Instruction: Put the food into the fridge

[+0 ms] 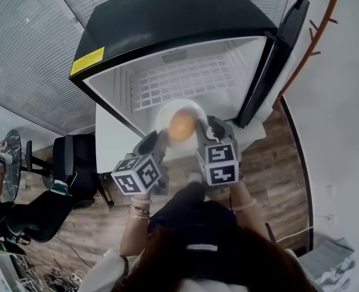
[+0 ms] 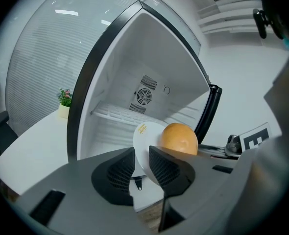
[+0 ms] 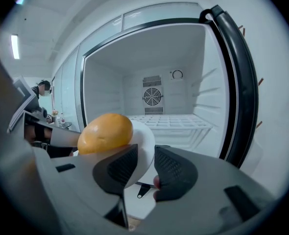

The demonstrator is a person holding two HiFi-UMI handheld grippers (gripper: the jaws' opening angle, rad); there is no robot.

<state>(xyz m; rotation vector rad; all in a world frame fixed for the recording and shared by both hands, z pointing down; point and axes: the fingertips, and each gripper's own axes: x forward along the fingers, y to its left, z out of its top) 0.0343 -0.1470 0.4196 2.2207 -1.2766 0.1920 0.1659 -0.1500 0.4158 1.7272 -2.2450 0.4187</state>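
We carry an orange on a plate to the open fridge.
Our left fingers are clamped on the plate's left rim and our right fingers on its right rim, with the orange between them. The wire shelf lies straight ahead, beyond the plate's far rim. Both hands are equally near it.

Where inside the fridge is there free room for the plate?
The wire shelf is bare from wall to wall, below the fan. Crowded only in front: the left tongs and the right tongs grip the plate with the orange.
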